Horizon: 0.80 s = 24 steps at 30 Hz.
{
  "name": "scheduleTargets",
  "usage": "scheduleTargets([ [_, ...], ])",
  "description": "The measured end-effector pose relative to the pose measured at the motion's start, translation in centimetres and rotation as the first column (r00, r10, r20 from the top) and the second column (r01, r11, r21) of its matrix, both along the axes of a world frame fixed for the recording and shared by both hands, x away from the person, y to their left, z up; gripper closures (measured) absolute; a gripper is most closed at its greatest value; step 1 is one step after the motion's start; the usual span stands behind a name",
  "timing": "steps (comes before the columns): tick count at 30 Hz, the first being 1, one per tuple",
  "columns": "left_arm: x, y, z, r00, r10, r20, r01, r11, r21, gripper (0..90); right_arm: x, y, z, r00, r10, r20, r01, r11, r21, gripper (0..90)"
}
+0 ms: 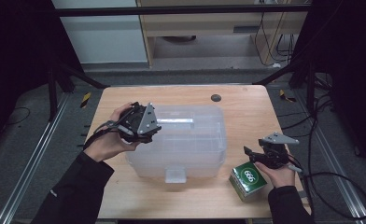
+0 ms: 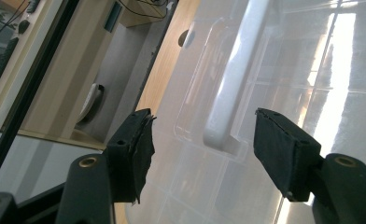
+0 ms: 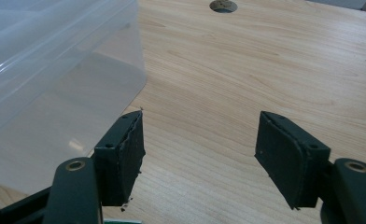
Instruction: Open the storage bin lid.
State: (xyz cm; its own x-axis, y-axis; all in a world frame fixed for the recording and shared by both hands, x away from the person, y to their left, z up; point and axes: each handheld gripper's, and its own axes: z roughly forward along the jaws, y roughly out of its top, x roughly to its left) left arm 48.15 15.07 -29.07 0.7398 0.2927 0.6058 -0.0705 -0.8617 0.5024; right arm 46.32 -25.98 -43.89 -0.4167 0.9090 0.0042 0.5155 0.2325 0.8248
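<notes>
Progress: early, nothing grasped | left hand-held gripper (image 2: 202, 140) wide apart over white handle (image 2: 230, 79) of clear lidded plastic bin (image 1: 181, 140), mid-surface | right hand-held gripper (image 3: 200, 154) wide, empty (green box (image 1: 247, 181) just beside it) | left: lid still shut.

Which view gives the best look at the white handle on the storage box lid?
The left gripper view: the handle runs close between the open left claw. The high view shows it small on the lid. The right gripper view shows the box's wall.
</notes>
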Motion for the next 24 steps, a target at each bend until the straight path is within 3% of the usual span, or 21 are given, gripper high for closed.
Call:
scheduleTargets([
  [5, 0.1, -0.7, -0.4, 0.9998, -0.012, 0.018, 0.011, 0.9977, 0.067, 40.3, 0.0, 0.1, 0.0, 1.0000, 0.006, -0.003, -0.006, 1.000, -0.002, 33.8],
  [15, 0.3, -1.8, -0.9, 0.9982, -0.019, 0.057, 0.010, 0.9892, 0.146, 46.0, 0.1, 0.2, -0.1, 0.9997, 0.019, -0.013, -0.019, 1.000, -0.006, 35.1],
  [24, 0.4, -2.8, -1.4, 0.9976, -0.021, 0.066, 0.009, 0.9845, 0.175, 52.8, 0.0, 0.3, 0.1, 0.9992, 0.035, -0.018, -0.035, 0.999, 0.004, 40.9],
])
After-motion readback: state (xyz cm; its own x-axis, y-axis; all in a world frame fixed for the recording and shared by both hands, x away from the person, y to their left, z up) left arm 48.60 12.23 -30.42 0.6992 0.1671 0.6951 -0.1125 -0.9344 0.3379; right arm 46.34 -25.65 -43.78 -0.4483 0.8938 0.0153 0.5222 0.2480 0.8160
